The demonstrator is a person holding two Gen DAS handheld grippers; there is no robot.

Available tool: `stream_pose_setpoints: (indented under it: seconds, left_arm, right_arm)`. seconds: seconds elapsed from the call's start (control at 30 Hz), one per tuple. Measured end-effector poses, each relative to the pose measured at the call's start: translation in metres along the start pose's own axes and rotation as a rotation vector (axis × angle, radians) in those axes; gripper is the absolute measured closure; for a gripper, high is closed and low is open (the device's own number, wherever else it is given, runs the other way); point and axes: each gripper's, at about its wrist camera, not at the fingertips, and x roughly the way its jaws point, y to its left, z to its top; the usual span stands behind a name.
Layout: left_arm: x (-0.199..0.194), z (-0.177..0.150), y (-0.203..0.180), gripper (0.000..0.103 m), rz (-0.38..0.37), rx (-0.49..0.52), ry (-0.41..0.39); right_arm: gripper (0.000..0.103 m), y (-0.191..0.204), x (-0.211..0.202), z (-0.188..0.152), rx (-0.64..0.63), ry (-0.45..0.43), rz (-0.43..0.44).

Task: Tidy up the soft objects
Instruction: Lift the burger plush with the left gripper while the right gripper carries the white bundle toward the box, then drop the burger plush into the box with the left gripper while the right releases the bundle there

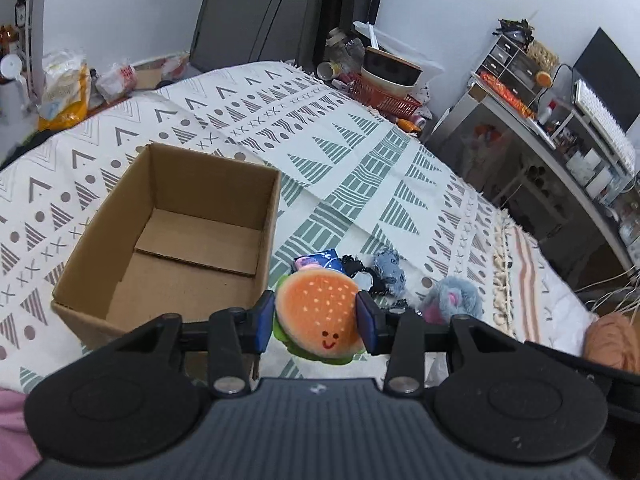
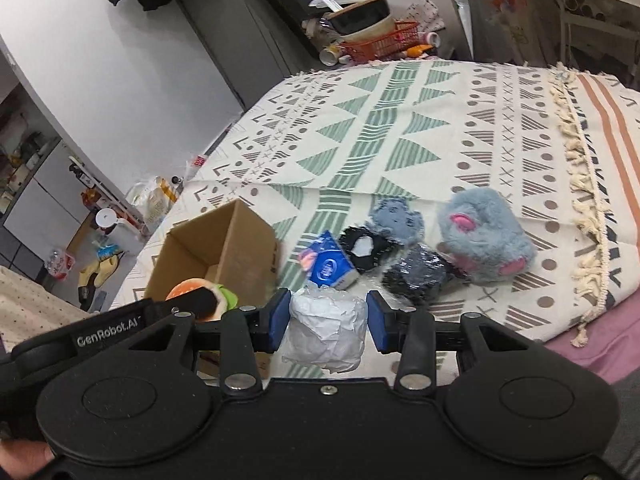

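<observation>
- Your left gripper (image 1: pixel 316 322) clamps the burger plush (image 1: pixel 316 312); the cardboard box (image 1: pixel 176 236), just left of it, is empty.
- Your right gripper (image 2: pixel 328 320) pinches a white wad (image 2: pixel 326 330); the remaining soft pieces, including the grey plush (image 2: pixel 484 236), lie ahead, unsorted.

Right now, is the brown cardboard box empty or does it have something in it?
Empty. The left wrist view shows the brown cardboard box with only its bare floor; the orange burger plush is in the left tool.

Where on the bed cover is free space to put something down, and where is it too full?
Free: the patterned cover beyond the cardboard box, toward the red basket. The box floor is bare too. Crowded: the pile right of the box, around the blue packet and grey plush.
</observation>
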Motion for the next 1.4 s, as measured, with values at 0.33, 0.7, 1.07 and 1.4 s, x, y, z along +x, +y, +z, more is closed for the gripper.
stream_pose_setpoints:
  seconds: [0.33,0.7,1.07,1.4]
  left_arm:
    - [-0.005,0.019,0.04,0.061,0.085,-0.061,-0.045]
    - [-0.002,0.031,0.082,0.061,0.126,-0.096,-0.022]
    - [0.006,0.034,0.102,0.05,0.171,-0.14,-0.016]
    - [0.005,0.038,0.106,0.014,0.182,-0.199,-0.062]
  right_arm:
    - [0.062,0.052,0.019,0.005,-0.043,0.003,0.057]
    - [0.062,0.101,0.052,0.007,-0.061,0.034,0.119]
    - [0.062,0.107,0.091,0.002,-0.003,0.092,0.138]
    - [0.027,0.079,0.096,0.006,0.098,0.095,0.169]
